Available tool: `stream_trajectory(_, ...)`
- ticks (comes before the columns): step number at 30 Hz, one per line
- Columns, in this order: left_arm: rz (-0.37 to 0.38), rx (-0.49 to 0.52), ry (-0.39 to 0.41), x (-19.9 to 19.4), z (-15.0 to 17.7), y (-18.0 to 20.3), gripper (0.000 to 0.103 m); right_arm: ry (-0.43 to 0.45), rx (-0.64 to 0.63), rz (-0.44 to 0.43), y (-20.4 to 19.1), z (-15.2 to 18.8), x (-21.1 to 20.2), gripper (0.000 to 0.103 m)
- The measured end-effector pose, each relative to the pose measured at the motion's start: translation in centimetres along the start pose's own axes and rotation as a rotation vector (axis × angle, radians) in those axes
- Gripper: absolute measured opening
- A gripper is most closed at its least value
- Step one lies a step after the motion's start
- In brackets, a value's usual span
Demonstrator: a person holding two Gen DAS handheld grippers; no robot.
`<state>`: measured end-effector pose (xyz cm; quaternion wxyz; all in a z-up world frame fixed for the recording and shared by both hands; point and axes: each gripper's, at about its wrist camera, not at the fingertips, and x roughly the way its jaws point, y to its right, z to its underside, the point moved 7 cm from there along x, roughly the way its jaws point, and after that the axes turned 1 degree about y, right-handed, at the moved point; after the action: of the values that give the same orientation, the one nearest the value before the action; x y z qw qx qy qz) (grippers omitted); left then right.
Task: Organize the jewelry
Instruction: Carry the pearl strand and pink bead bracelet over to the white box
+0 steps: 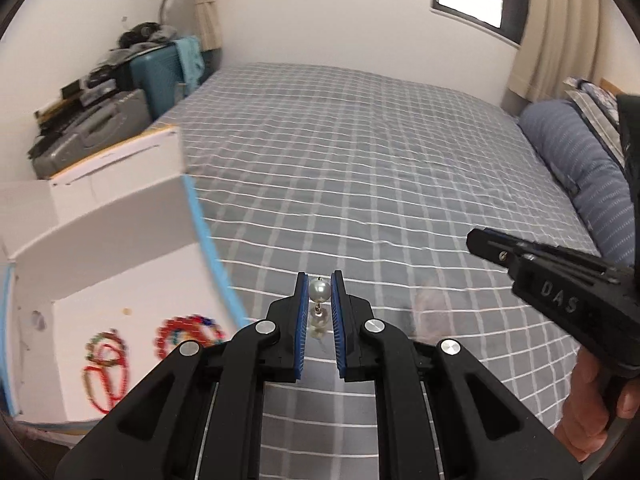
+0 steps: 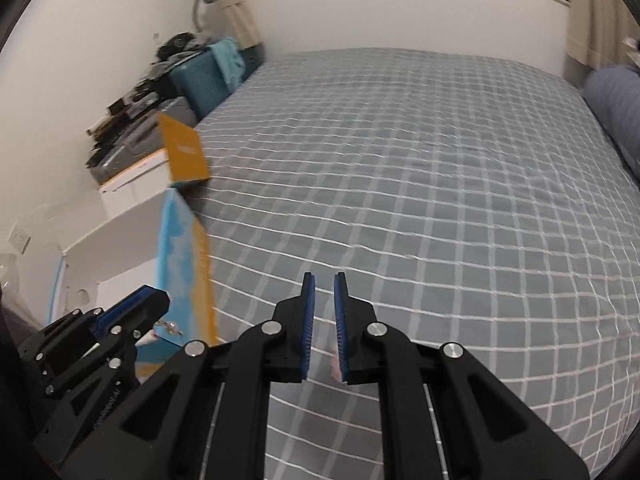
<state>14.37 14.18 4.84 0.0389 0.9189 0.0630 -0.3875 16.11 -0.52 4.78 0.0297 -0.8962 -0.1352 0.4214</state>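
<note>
We have the left gripper (image 1: 319, 280) pinching a pearl drop earring (image 1: 319, 304) between its jaws, up over the grey checked bed (image 1: 360, 160) beside the white box (image 1: 120, 248) at the bed's left edge. Beaded bracelets (image 1: 184, 336) lie on the box floor. Right gripper (image 2: 324, 280) jaws are pressed nearly together; we see a pinkish blur between them, can't identify it.

— What colours lie on the bed (image 1: 360, 152)?
— Grey cover, thin white grid. At right, a blue pillow (image 1: 576, 168) with pale stripes.
— And lower left?
— A white box (image 1: 120, 264) edged light blue, holding red, green and perhaps blue beads (image 1: 188, 336), blurred. Pearl earring (image 1: 319, 304): white, between blue pads (image 1: 301, 320) on black.
</note>
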Motion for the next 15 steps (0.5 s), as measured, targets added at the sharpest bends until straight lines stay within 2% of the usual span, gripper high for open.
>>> stream_trajectory(5, -0.057, -0.057, 0.002, -1.2, -0.4, -5.3, 0.011, 0.003, -0.053, -0.045, -5.1, -1.9, 0.6, 0.007)
stream_trajectory(8, -0.101, -0.097, 0.009, -2.1, -0.4, -8.7, 0.011, -0.004, -0.097, -0.038, -7.1, -2.0, 1.3, 0.007)
stream_trajectory(10, -0.114, -0.113, 0.007, -2.5, 0.0, -10.3, 0.011, -0.014, -0.112, -0.014, -6.9, -1.4, 2.0, 0.016)
stream_trajectory(11, -0.118, -0.118, 0.008, -2.6, 0.2, -10.7, 0.011, -0.031, -0.111, 0.011, -6.0, -0.7, 3.0, 0.031)
stream_trajectory(12, -0.121, -0.122, 0.007, -2.7, 0.5, -11.1, 0.011, -0.043, -0.098, 0.032, -4.7, 0.0, 3.9, 0.039)
stream_trajectory(15, -0.113, -0.129, 0.005, -2.5, 0.8, -11.6, 0.011, -0.131, -0.041, 0.073, -0.8, 2.6, 6.8, 0.039)
